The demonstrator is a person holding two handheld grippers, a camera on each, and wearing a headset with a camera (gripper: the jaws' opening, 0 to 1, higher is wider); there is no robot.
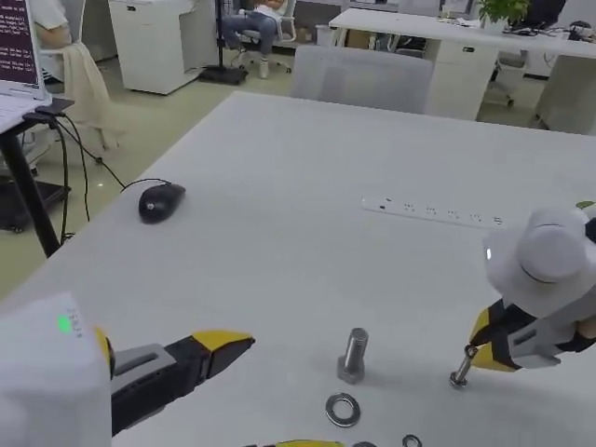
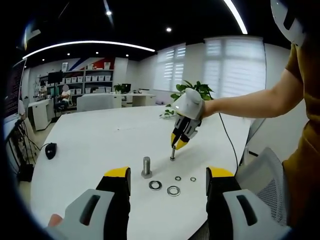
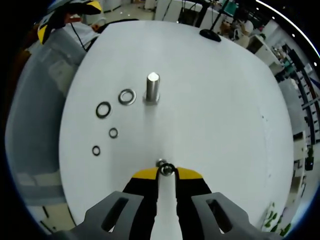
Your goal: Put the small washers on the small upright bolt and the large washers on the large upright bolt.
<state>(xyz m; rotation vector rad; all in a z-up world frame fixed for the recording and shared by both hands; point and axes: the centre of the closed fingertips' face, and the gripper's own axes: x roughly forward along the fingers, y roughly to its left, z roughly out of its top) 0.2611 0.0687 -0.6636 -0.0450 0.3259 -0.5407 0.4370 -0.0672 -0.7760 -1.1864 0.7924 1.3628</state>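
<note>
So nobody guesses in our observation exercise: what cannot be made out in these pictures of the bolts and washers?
Head view: the bottom edge cuts off a small washer and the lower jaw of the left gripper.
Right gripper view: the jaws of the right gripper cover most of the small bolt.
Head view: the laptop screen text is blurred and cut by the left edge.

Large bolt [image 1: 353, 354] upright; small bolt [image 1: 462, 366] tilted; large washers [image 3: 127, 96], small washers [image 3: 113, 132] flat nearby.

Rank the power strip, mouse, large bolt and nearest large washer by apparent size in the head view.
1. power strip
2. mouse and large bolt: look alike; the mouse lies farther off, so unranked
3. large washer
</note>
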